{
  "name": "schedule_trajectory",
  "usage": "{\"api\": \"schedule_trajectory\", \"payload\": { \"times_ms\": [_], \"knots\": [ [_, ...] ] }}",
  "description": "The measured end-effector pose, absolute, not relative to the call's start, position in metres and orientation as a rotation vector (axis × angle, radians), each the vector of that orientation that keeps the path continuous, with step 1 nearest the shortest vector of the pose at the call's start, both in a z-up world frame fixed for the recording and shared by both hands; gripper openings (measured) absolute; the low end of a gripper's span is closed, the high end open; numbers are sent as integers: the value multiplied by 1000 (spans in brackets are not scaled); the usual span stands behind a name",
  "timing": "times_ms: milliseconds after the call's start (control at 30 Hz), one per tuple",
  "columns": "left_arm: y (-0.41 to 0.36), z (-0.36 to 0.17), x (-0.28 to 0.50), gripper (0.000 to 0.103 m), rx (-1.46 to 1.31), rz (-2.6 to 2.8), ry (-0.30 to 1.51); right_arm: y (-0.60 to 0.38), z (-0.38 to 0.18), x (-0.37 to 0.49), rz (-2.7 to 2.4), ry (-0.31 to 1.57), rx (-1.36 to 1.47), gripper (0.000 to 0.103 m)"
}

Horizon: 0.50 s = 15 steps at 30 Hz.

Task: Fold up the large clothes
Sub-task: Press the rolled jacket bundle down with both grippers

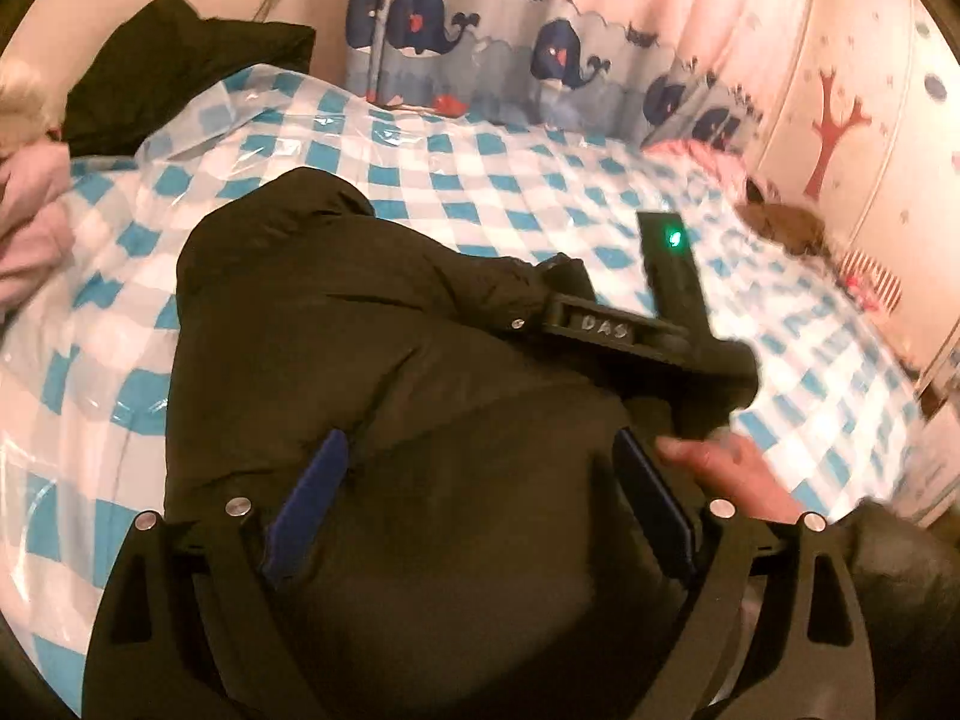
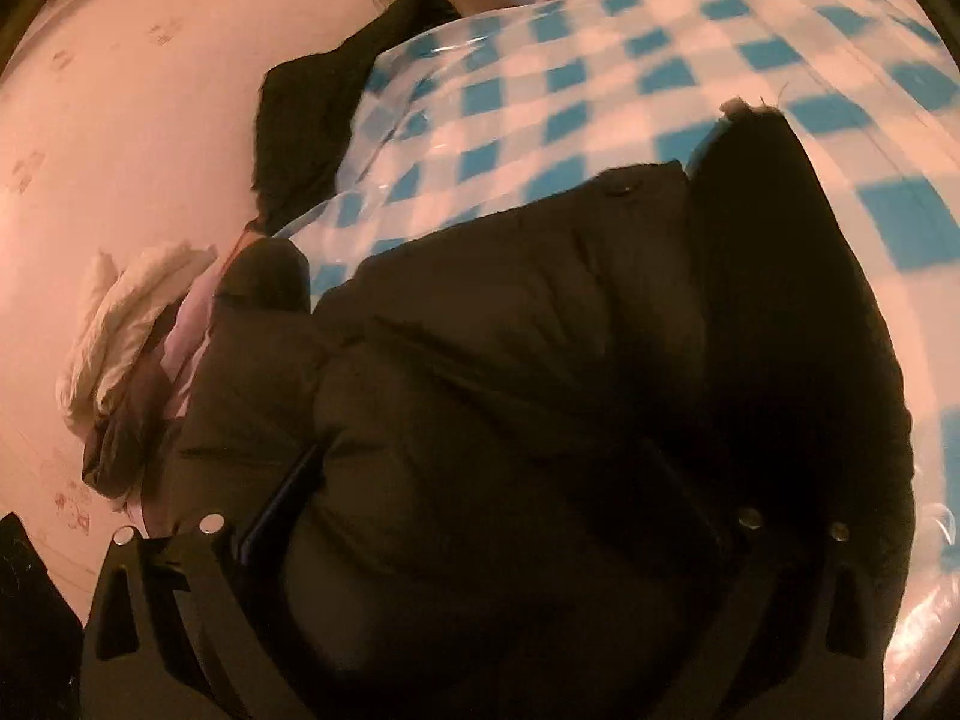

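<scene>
We find the bed (image 1: pixel 540 168), under blue-and-white checked plastic sheeting, carrying the bulky black padded coat (image 1: pixel 372 372) already gathered into a compact bundle; squaring remains, we judge. The left gripper (image 1: pixel 480 498) stands wide over it, empty. The right gripper's (image 2: pixel 480 516) jaws we cannot tell.

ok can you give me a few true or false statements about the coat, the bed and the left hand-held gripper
1. The dark puffer coat lies on a blue and white checked cover. True.
2. The left hand-held gripper is clamped shut on a sleeve. False: its blue pads stand wide apart over the coat.
3. The curtain behind the bed shows whales. True.
4. The coat is bright red. False: it is dark, near black.
5. A green light glows on the right hand-held gripper. True.
</scene>
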<state>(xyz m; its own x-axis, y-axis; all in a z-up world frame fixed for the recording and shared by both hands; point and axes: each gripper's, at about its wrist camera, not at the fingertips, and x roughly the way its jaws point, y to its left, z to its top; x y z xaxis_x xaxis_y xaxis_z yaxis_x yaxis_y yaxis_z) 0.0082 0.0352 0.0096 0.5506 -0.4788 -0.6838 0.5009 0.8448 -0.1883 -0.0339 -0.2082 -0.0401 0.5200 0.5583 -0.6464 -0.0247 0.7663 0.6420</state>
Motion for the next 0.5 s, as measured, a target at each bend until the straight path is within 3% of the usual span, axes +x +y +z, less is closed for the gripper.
{"api": "schedule_trajectory", "payload": {
  "times_ms": [267, 400, 500],
  "knots": [
    [27, 14, -10, 87, 160, -506, 773, -210, 25, -121, 393, 851, 399, 96],
    [29, 16, -12, 87, 156, -497, 770, -196, -25, -143, 364, 1058, 284, 97],
    [24, 16, -19, 87, 188, -479, 752, -202, -18, -144, 337, 1071, 286, 96]
  ]
}}
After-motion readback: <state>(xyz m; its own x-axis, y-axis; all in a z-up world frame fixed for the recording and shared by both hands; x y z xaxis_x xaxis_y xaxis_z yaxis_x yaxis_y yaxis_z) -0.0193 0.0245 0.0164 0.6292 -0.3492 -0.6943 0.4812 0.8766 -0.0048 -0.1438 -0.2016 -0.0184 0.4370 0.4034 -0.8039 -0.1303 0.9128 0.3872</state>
